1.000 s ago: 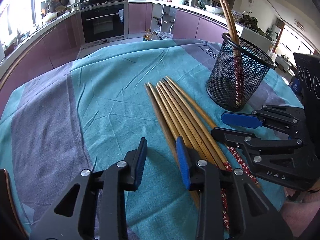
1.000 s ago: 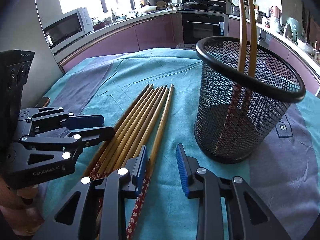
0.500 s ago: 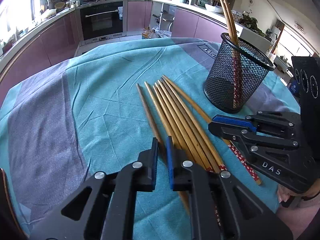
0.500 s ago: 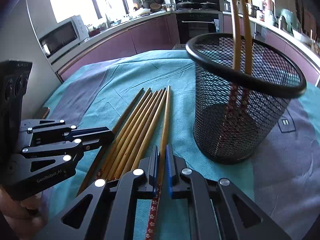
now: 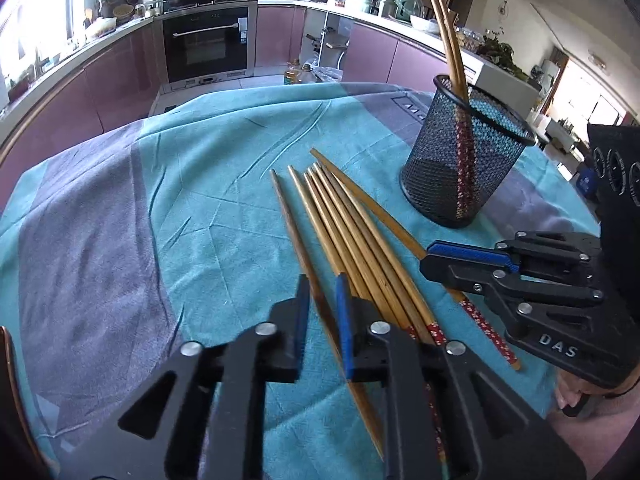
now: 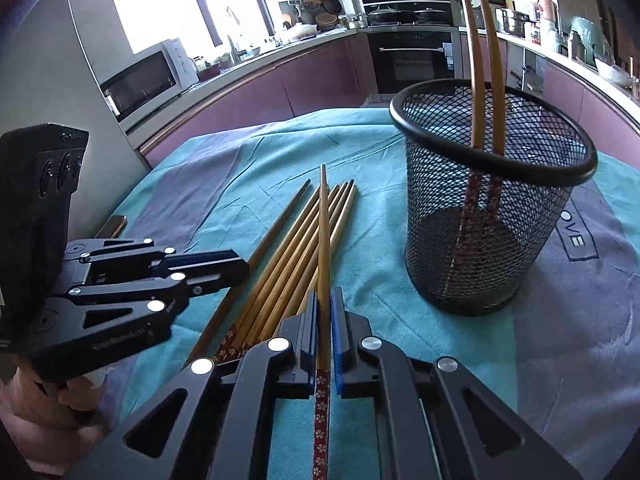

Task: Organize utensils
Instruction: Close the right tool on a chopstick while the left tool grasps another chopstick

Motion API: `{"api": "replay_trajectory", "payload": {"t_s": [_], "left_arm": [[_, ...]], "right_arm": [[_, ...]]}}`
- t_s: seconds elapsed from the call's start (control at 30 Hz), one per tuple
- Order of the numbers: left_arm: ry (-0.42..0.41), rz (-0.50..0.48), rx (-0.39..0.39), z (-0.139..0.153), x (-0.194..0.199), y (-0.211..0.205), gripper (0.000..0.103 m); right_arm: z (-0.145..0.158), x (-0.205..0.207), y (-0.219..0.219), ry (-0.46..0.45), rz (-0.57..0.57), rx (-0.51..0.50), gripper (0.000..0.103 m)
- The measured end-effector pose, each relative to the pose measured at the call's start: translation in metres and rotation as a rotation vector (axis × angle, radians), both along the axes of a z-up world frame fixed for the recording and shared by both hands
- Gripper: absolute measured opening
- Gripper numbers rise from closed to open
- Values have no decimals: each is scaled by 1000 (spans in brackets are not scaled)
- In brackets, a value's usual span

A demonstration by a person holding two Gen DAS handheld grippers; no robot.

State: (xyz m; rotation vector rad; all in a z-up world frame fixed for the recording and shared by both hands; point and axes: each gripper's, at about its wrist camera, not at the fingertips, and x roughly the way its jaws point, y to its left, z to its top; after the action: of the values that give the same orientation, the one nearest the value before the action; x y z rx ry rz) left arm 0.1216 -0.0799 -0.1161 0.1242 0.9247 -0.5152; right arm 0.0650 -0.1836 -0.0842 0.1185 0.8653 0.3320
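Observation:
Several bamboo chopsticks (image 5: 352, 232) with red patterned ends lie on the teal tablecloth, also in the right wrist view (image 6: 280, 264). A black mesh holder (image 5: 464, 156) (image 6: 492, 200) stands upright with two chopsticks in it. My left gripper (image 5: 322, 312) straddles the leftmost chopstick (image 5: 296, 236) with its jaws slightly apart. My right gripper (image 6: 324, 324) is shut on one chopstick (image 6: 323, 236) and holds its tip raised over the pile.
The teal and grey tablecloth (image 5: 192, 184) covers the round table. Kitchen counters, an oven (image 5: 208, 44) and a microwave (image 6: 148, 80) stand behind. A dark object (image 6: 112, 226) lies near the left table edge.
Both grippers closed from wide open. The right one took hold of a chopstick and lifted it. The left one pushed the leftmost chopstick aside, shut, then loosened a little.

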Motion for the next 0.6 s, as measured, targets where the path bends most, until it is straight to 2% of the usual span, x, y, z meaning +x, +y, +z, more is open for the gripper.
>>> {"api": "replay_trajectory", "payload": {"t_s": [0.07, 0.37, 0.6], "left_arm": [[22, 4, 8, -6, 4, -1, 14], [18, 33, -1, -6, 10, -1, 10], [6, -4, -14, 2, -3, 1, 8]], "right_arm": [[-1, 0, 2, 4, 8, -5, 6], [-6, 4, 4, 24, 17, -19, 6], [-7, 6, 7, 38, 36, -39, 7]]}}
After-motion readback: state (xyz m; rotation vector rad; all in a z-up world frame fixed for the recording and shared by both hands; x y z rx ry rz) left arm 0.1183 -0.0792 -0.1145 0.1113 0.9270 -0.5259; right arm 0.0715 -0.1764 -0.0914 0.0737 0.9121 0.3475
